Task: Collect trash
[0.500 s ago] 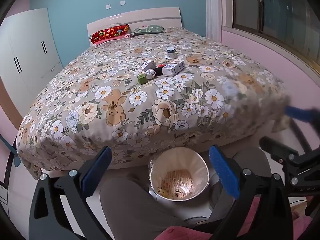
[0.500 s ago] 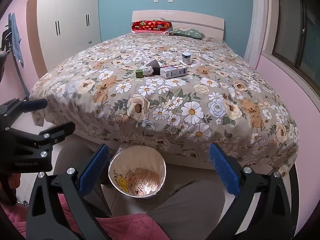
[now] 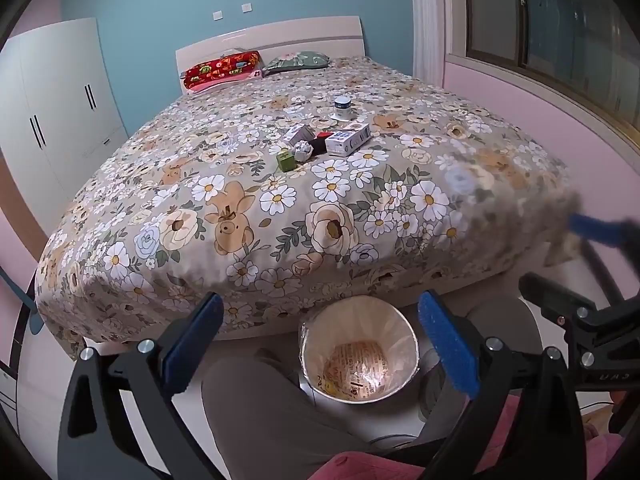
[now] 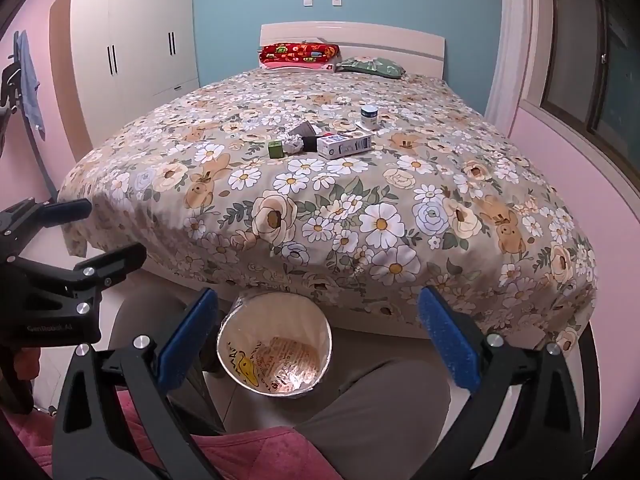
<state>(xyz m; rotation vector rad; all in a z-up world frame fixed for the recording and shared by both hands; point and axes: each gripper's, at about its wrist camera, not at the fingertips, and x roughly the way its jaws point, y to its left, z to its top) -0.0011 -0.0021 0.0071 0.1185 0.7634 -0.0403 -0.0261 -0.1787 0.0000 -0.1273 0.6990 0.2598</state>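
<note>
Trash lies in a cluster on the floral bed (image 3: 240, 240): a green cube (image 3: 286, 161), a crumpled paper ball (image 3: 303, 149), a white and blue carton (image 3: 347, 140), a small white box (image 3: 299, 133) and a blue-lidded jar (image 3: 343, 107). The same cluster shows in the right wrist view, with the carton (image 4: 344, 146) and the green cube (image 4: 275, 149). A lined bin (image 3: 359, 354) holding a wrapper stands on the floor at the bed's foot, also seen in the right wrist view (image 4: 275, 350). My left gripper (image 3: 320, 348) and right gripper (image 4: 316, 340) are both open and empty, held low over the bin, far from the trash.
The person's grey-trousered legs (image 3: 272, 412) flank the bin. Two pillows (image 3: 224, 68) lie at the headboard. A white wardrobe (image 4: 132, 48) stands left, a pink wall with a window (image 4: 580, 120) right. The right gripper (image 3: 592, 312) shows at the left view's right edge.
</note>
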